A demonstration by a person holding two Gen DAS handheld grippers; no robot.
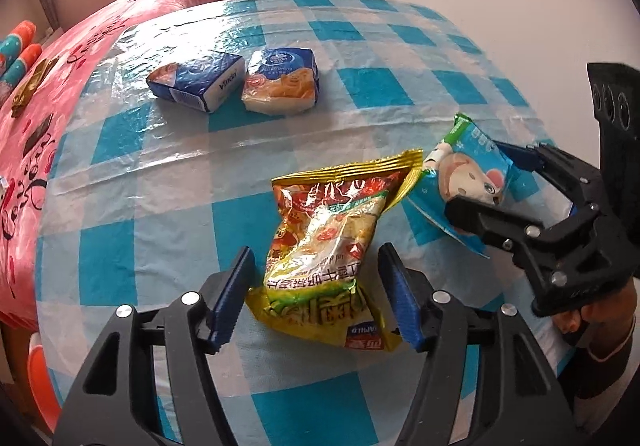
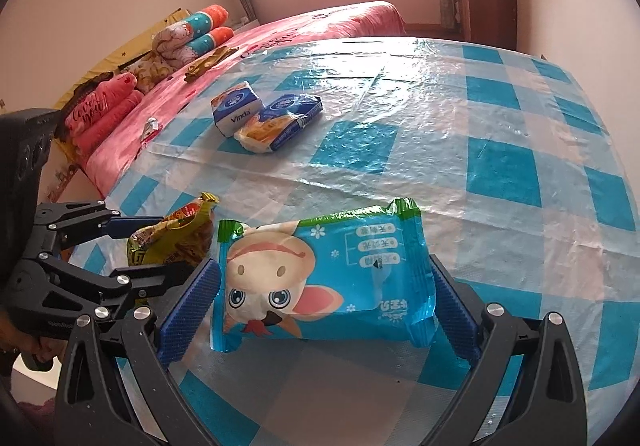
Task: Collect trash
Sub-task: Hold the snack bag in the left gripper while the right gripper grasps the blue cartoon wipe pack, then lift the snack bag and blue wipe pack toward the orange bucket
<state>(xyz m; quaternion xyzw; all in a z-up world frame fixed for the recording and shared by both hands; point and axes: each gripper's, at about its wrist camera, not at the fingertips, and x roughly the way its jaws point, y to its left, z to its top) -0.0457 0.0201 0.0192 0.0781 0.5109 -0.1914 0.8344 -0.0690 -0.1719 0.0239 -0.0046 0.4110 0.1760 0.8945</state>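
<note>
A yellow instant-noodle packet (image 1: 324,246) lies on the blue checked tablecloth (image 1: 160,181). My left gripper (image 1: 316,250) stands open around its lower half, with a pad on each side and a narrow gap on the left. Just right of it, a blue wet-wipes pack (image 2: 328,278) with a cartoon animal sits crosswise between the pads of my right gripper (image 2: 323,262), which is shut on its two crimped ends. In the left wrist view this pack (image 1: 468,173) is tilted, and one of its corners touches the noodle packet. A hand (image 1: 588,318) holds the right gripper (image 1: 476,175).
Two blue Vinda tissue packs (image 1: 196,79) (image 1: 282,81) lie side by side further back on the table. A bed with a pink cover (image 2: 320,25) and rolled bedding (image 2: 200,29) adjoins the table's left side. A wall runs behind the right edge.
</note>
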